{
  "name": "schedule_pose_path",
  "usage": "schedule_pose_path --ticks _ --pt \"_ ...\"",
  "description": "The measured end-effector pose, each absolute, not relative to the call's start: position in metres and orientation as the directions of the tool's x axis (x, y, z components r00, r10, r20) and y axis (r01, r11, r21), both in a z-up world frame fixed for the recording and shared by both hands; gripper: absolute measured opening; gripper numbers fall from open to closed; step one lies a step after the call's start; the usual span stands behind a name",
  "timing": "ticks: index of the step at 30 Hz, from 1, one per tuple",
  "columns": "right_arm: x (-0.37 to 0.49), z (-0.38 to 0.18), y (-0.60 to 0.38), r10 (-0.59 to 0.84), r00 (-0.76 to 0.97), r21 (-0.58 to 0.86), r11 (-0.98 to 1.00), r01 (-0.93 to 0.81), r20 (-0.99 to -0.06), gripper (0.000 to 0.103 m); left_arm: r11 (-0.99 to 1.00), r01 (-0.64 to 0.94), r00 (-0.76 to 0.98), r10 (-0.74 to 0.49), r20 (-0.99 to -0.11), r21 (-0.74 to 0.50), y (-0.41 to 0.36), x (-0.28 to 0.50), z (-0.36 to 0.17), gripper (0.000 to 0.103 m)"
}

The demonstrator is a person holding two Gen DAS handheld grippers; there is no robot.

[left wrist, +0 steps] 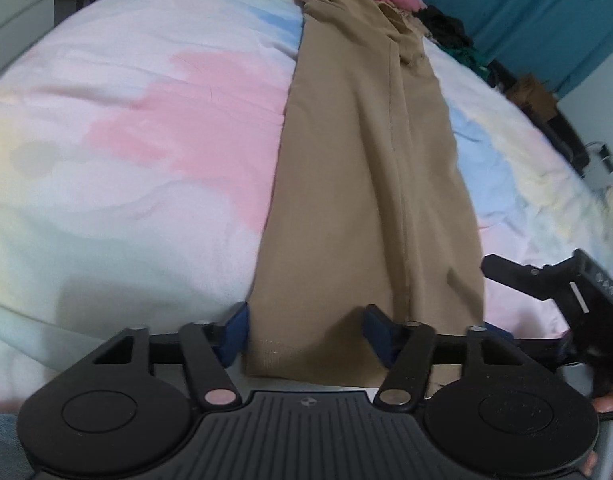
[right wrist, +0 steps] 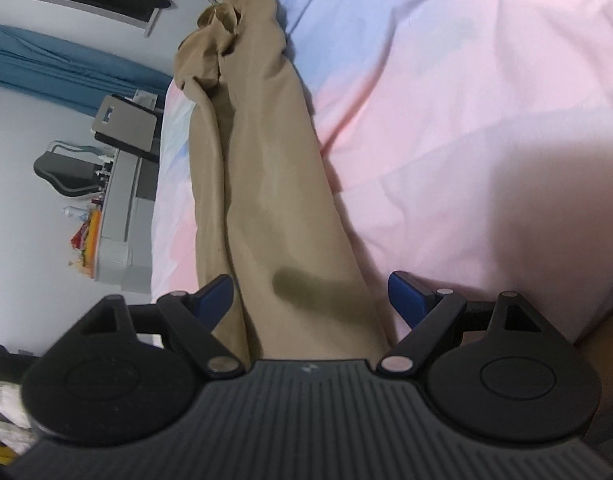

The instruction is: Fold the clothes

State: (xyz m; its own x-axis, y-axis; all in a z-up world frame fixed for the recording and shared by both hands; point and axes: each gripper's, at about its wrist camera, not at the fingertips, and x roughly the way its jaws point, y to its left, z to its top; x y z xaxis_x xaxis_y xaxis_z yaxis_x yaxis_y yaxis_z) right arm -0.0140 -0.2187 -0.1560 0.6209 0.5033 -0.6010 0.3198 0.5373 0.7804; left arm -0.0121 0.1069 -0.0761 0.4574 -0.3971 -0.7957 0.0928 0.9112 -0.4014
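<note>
Both grippers, left (left wrist: 304, 338) and right (right wrist: 310, 300), are straddling the hem end of the long tan fabric trousers (left wrist: 366, 184), jaws apart. Before lifting, each should be gripping both layers squarely.

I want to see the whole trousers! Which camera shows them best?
The left wrist view: the trousers lie flat from the near hem to the bunched far end, seam clear. The right wrist view shows them at a slant, rumpled, with the near end hidden behind the tool.

Tan trousers (left wrist: 358, 184) on pastel pink, blue and yellow bedsheet (left wrist: 146, 128)
</note>
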Motion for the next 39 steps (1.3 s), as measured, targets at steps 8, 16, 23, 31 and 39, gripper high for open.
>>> schedule_pose_path --ticks 8,16,23,31,39 --pt "-0.025 -0.167 -0.207 0.571 0.57 0.804 0.479 0.352 -0.59 0.085 0.893 0.057 0.553 -0.401 -0.73 -0.447 0.118 -0.019 -0.071 0.004" --pt "-0.035 -0.149 -0.193 0.518 0.555 0.738 0.603 0.302 -0.651 0.017 0.853 0.003 0.615 -0.413 -0.671 -0.522 0.134 -0.026 -0.067 0.004" --pt "-0.048 -0.126 -0.195 0.46 0.648 0.728 0.649 0.221 -0.607 0.014 0.859 -0.017 0.564 -0.414 -0.714 -0.512 0.139 -0.025 -0.073 0.02" --pt "-0.043 -0.127 -0.192 0.446 0.656 0.725 0.649 0.23 -0.609 0.012 0.859 -0.026 0.47 -0.44 -0.765 -0.511 0.139 -0.014 -0.086 0.064" --pt "-0.047 -0.125 -0.199 0.449 0.691 0.76 0.608 0.229 -0.567 0.011 0.838 0.05 0.404 -0.514 -0.756 -0.543 0.132 -0.014 -0.093 0.015"
